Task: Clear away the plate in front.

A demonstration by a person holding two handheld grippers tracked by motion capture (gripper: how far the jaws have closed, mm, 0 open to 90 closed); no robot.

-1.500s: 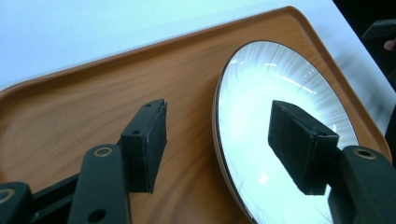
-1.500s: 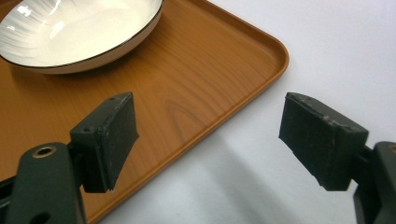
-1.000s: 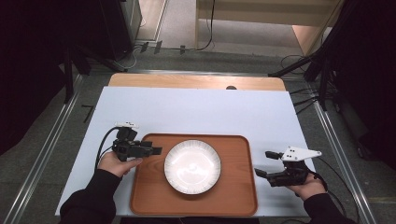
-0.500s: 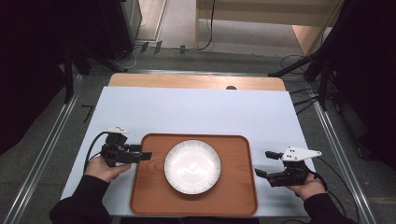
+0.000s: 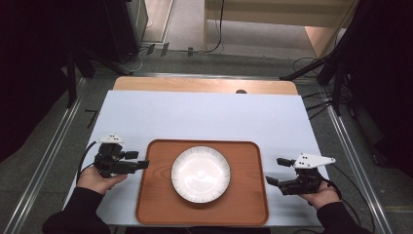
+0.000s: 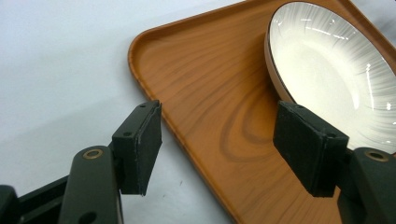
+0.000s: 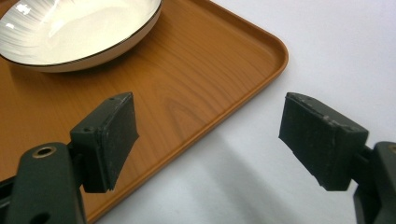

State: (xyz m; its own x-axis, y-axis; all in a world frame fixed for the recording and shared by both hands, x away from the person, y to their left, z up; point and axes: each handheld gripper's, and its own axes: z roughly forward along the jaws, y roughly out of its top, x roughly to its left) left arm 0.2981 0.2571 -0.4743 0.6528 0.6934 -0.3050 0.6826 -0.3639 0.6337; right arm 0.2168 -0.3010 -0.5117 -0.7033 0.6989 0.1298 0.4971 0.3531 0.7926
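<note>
Left gripper (image 5: pixel 144 165) lower left of high view, jaws spread wide, empty, tips at the left rim of wooden tray (image 5: pixel 156 195). Right gripper (image 5: pixel 275 171) lower right, also released, gaping beside tray's right edge. White plate (image 5: pixel 200 173) sits mid-tray, bottom centre, on the pale table (image 5: pixel 204 117).

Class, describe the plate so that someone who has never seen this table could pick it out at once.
Find the white table, then the brown wooden tray at its near edge. The plate sits at the tray's middle: round, white with fine streaks and a thin dark rim, the one thing on the tray.
</note>
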